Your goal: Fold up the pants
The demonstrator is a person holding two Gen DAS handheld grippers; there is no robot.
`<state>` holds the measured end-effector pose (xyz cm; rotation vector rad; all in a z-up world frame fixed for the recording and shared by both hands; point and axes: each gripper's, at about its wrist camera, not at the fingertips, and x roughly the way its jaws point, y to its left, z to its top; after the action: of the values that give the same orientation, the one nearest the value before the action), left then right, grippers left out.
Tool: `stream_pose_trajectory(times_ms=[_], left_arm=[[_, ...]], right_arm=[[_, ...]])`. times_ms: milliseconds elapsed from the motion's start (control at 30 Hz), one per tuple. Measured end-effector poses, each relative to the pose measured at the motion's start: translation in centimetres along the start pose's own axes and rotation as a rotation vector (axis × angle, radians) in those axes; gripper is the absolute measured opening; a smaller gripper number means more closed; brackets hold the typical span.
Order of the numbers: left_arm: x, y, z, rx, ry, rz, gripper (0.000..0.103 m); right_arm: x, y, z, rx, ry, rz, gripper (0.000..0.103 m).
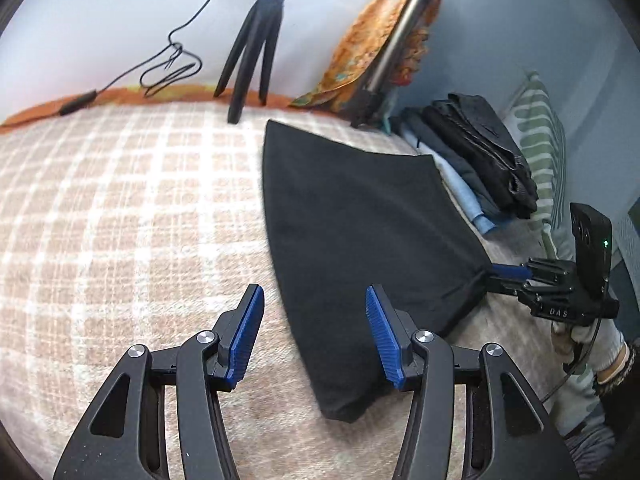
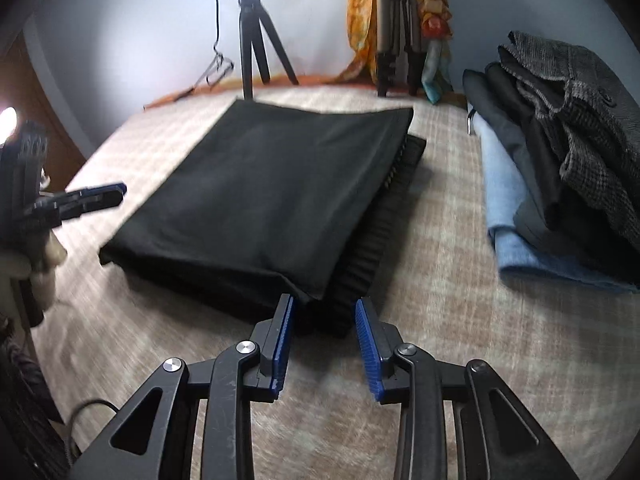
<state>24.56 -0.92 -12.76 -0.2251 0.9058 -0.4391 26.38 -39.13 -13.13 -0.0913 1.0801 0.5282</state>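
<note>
Right at the near edge of the bed, the right tongs [image 2: 324, 344] stand with their blue pads parted wide and nothing between them, just short of the near corner of the black pants [image 2: 264, 196], which lie folded into a flat, thick rectangle on the checked blanket [image 2: 440, 280]. From the left side's view that same corner looks as if it sits against the right tongs' tips, but the closer view shows a gap on both pads, so I judge it free. The left tongs [image 1: 314, 336] hang well open too, empty, poised above the blanket beside the left edge of the pants. The trouble I would watch for starts here: the ribbed waistband [image 2: 384, 216] pokes out from under the top layer along the right side, so the layers do not line up, and a nip at the corner could catch only the top sheet and peel the fold open instead of carrying the whole bundle. A drag across the soft blanket could also rumple the lower layers. Further right, a stack of folded clothes [image 2: 560, 184] sits near the pants, and a wide sweep of the right tongs might knock it or mix the piles. At the far edge stands a small tripod [image 1: 252, 52] with its loose cable [image 1: 168, 68], just beyond the far corner of the pants; pushing the bundle away could nudge a leg.
</note>
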Motion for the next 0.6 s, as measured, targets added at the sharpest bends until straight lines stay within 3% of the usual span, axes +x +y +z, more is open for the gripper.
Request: stream_pose_trajectory(times_ms=[133, 200, 267, 333, 433, 600], left_arm=[[-0.3, 0.5, 0.0, -0.009, 0.000, -0.006, 0.052], [-0.3, 0.8, 0.4, -0.025, -0.005, -0.014, 0.052], [-0.2, 1.3, 0.9, -0.051, -0.009, -0.027, 0.052], [0.0, 1.8, 1.4, -0.078, -0.011, -0.034, 0.052], [0.5, 2.6, 2.3, -0.116, -0.010, -0.048, 0.052], [1.6, 4.3, 3.8, -0.196, -0.008, -0.076, 0.052]], right_arm=[[-0.3, -0.2, -0.3, 0.009, 0.030, 0.026, 0.034], [-1.0, -0.9, -0.4, 0.054, 0.012, 0.068, 0.041], [-1.8, -2.0, -0.4, 0.134, -0.018, 0.096, 0.068], [-2.5, -3.2, -0.6, 0.216, -0.064, 0.123, 0.079], [-2.2, -5.1, -1.0, 0.378, -0.084, 0.252, 0.081], [-0.3, -5.8, -1.6, 0.497, -0.056, 0.321, 0.083]])
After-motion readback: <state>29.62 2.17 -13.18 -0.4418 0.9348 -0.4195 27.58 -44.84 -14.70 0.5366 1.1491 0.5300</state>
